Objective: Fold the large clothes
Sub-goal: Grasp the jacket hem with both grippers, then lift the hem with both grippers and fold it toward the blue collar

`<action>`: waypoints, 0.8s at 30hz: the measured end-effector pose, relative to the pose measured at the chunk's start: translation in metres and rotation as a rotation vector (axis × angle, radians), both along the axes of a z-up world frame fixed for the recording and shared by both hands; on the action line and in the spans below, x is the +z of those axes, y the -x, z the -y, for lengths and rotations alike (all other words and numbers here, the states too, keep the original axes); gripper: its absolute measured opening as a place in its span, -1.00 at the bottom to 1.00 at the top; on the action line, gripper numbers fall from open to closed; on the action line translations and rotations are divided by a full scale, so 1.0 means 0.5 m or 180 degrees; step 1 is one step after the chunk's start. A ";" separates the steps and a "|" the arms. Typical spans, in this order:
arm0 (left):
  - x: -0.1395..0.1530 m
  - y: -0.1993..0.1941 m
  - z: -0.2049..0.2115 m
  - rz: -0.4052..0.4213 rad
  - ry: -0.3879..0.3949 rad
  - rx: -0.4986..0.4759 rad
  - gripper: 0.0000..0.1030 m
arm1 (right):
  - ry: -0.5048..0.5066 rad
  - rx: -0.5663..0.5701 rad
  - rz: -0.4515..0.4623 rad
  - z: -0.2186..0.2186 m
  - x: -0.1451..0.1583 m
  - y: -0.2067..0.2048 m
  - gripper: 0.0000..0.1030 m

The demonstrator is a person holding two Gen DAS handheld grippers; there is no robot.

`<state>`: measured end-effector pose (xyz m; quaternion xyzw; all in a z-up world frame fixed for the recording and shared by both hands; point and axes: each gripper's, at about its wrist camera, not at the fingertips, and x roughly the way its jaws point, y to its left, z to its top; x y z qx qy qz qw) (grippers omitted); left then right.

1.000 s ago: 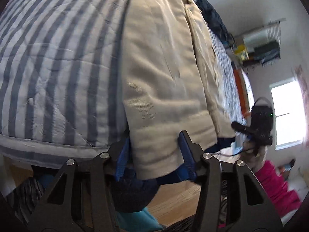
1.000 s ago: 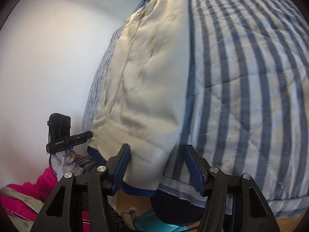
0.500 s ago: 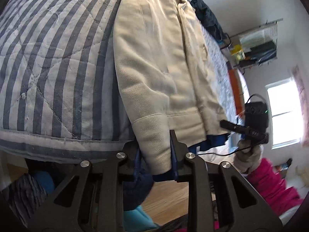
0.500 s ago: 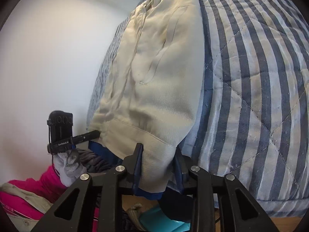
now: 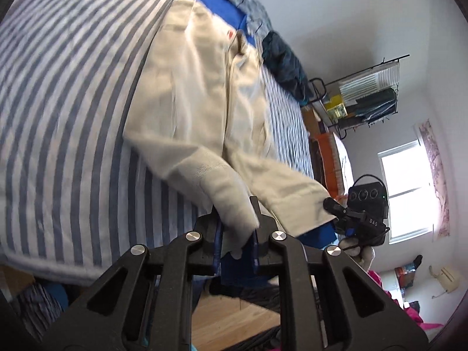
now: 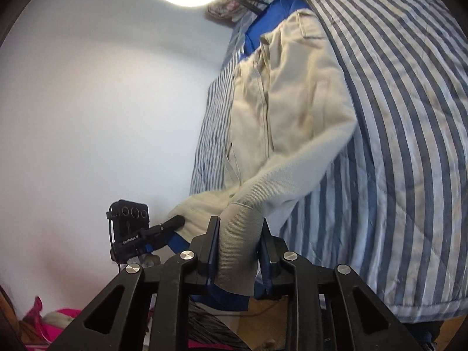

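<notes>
A cream jacket with blue lining (image 5: 201, 93) lies lengthwise on a blue-and-white striped quilt (image 5: 67, 111). My left gripper (image 5: 237, 234) is shut on the jacket's near hem corner and holds it lifted off the bed. In the right wrist view the same jacket (image 6: 295, 96) stretches away up the quilt (image 6: 409, 134). My right gripper (image 6: 238, 245) is shut on the other hem corner, also raised. Each gripper shows in the other's view, the right one (image 5: 362, 213) and the left one (image 6: 134, 231).
A dark bundle of clothes (image 5: 283, 61) lies on the far side of the bed. A wire rack (image 5: 365, 93) and a window (image 5: 409, 187) are on the right. Wooden floor (image 5: 234, 318) and pink fabric (image 6: 58, 324) are below the bed edge.
Both grippers closed on the jacket's hem corners, then lifted them up and toward the jacket's far end. The hem now hangs raised off the quilt.
</notes>
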<state>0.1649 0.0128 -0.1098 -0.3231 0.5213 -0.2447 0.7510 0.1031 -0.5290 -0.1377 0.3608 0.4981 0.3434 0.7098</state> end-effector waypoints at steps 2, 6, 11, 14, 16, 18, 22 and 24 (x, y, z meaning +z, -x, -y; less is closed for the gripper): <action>0.014 -0.033 -0.001 0.0029 0.0011 0.0032 -0.75 | 0.0033 -0.0081 0.0042 -0.002 0.017 -0.031 -0.56; 0.020 -0.104 0.008 0.0053 -0.0047 0.0082 -0.75 | 0.0232 -0.0193 0.0107 -0.006 0.043 -0.106 -0.57; -0.003 -0.193 0.007 -0.0072 -0.0094 0.0188 -0.75 | 0.0432 -0.0278 0.0067 -0.018 0.044 -0.198 -0.57; -0.027 -0.239 0.007 -0.0196 -0.0091 0.0220 -0.75 | 0.0457 -0.0317 -0.0048 -0.024 0.022 -0.254 -0.58; -0.041 -0.264 0.007 -0.0234 -0.0138 0.0241 -0.75 | 0.0509 -0.0338 -0.0094 -0.032 0.002 -0.292 -0.57; -0.060 -0.287 0.004 -0.0309 -0.0138 0.0284 -0.75 | 0.0577 -0.0360 -0.0160 -0.041 -0.022 -0.316 -0.58; -0.109 -0.322 -0.004 -0.0475 -0.0125 0.0340 -0.75 | 0.0585 -0.0398 -0.0339 -0.045 -0.065 -0.354 -0.57; -0.120 -0.327 -0.001 -0.0517 -0.0137 0.0330 -0.74 | 0.0564 -0.0379 -0.0414 -0.045 -0.081 -0.366 -0.55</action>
